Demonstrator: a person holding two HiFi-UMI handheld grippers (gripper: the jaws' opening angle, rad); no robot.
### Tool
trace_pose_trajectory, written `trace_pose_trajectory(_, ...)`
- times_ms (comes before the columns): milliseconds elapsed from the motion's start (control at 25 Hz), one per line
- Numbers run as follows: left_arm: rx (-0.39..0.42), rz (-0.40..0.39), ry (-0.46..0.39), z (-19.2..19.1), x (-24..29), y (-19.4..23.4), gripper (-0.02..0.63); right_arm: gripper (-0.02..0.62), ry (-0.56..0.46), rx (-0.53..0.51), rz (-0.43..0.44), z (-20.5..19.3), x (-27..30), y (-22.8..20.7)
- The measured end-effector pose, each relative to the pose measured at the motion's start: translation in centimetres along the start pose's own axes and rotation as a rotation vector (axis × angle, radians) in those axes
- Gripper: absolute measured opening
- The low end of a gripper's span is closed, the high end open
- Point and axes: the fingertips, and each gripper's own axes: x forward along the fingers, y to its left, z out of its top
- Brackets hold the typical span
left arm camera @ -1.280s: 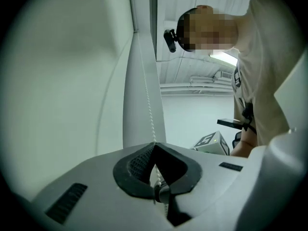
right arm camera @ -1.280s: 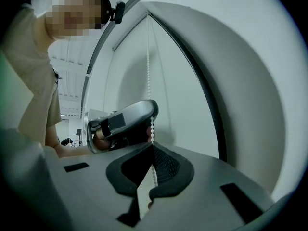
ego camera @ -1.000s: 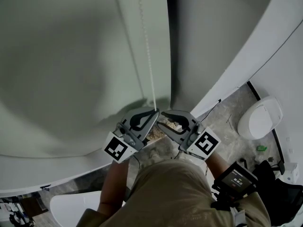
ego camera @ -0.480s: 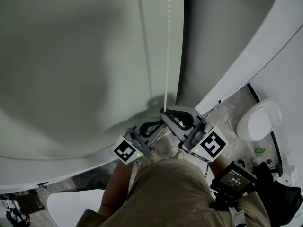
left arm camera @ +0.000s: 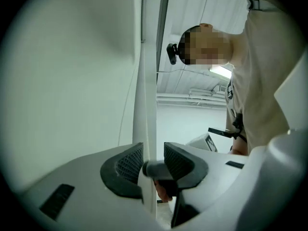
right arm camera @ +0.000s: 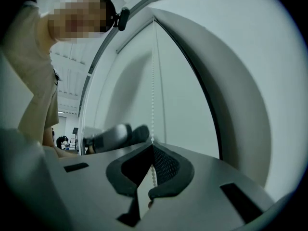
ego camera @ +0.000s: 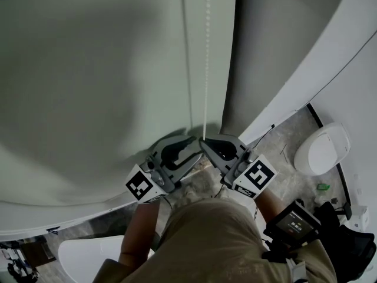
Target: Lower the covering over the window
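Covering point(ego camera: 88, 69) is filling the window ahead of the person. It's the pale flat panel taking up most of the head view. Can't tell how far down it's already sitting, since no bottom edge is showing clearly. Its bead chain point(ego camera: 206, 52) is hanging straight down by the panel's R side, just beside the dark gap at the frame.

R gripper point(ego camera: 202, 140) is pinching the chain: jaws are sitting together w/ beads running between the pads, having just been closing on it. L gripper point(ego camera: 194, 149) is sitting just beside it, jaws standing apart, having just been opening. Nothing is being pressed between them; only a frame strip & the R gripper's tip are showing beyond the gap.

Handling, as a judgement: chain is looking thin, light & limp. The beads are giving the pads something to catch on, so a firm pinch shouldn't be slipping, but it's prob. fragile under a jerk. Panel is prob. light too, w/ most drag coming from the roller mechanism. Best hold is on the chain, not the panel, pulling straight down in line w/ the hang. L gripper is looking placed for taking the next hold, hand over hand. Which strand lowers it, can't tell.
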Motion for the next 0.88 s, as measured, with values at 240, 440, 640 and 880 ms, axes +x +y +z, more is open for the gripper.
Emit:
trace_pose_trajectory(240,0.094,0.023,0.04,1.9,2.9,1.1,0.113,0.006,0.003,0.03,0.026,-1.3,0.4,0.7)
trace_pose_trajectory(440,0.097,0.028,0.063,0.9,2.2,1.6,0.02,0.006,0.043,0.03,0.022,-2.7,0.7,0.4)
trace_pose_trajectory(640,0.078,0.062,0.038,0.0,0.4,1.9,0.015,0.008,0.037,0.01,0.092,-2.9,0.3,2.0)
trace_pose_trajectory(880,0.122,0.077,0.042,0.5,-0.5,2.1,0.015,0.126,-0.136,-0.032,0.118,3.4,-1.1,2.4)
